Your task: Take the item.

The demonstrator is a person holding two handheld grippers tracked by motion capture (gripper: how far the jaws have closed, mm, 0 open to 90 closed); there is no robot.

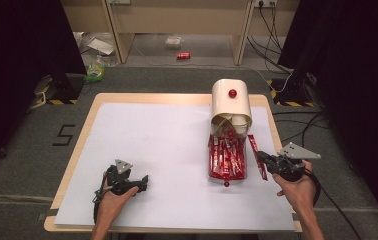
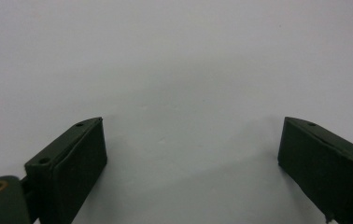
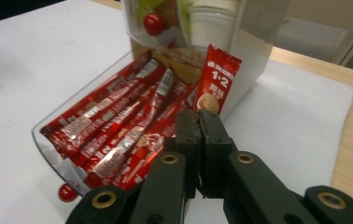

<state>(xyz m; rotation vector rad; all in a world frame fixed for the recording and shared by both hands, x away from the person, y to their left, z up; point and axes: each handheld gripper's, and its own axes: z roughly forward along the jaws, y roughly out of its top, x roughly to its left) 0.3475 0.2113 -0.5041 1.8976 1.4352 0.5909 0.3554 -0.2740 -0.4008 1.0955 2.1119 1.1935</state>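
Now, step: right gripper (image 3: 198, 122) pinching one red sachet (image 3: 217, 79), beside the tray (image 1: 227, 172).
Left gripper (image 1: 138, 181): spread, empty.
Next: likely carry the sachet clear.

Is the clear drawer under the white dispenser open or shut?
Open: the clear drawer is pulled out from the white dispenser, exposing red sachets.

Surroundings: surface, floor litter, cables.
White sheet (image 1: 167, 150) over a wooden surface (image 1: 89, 120); grey floor marked "5" (image 1: 63, 135); red can (image 1: 183, 56), clear packet (image 1: 173, 41) and green wrapper (image 1: 95, 72) on the floor beyond; black cables (image 1: 269, 25) at back right; dark curtains (image 1: 17, 60) both sides.
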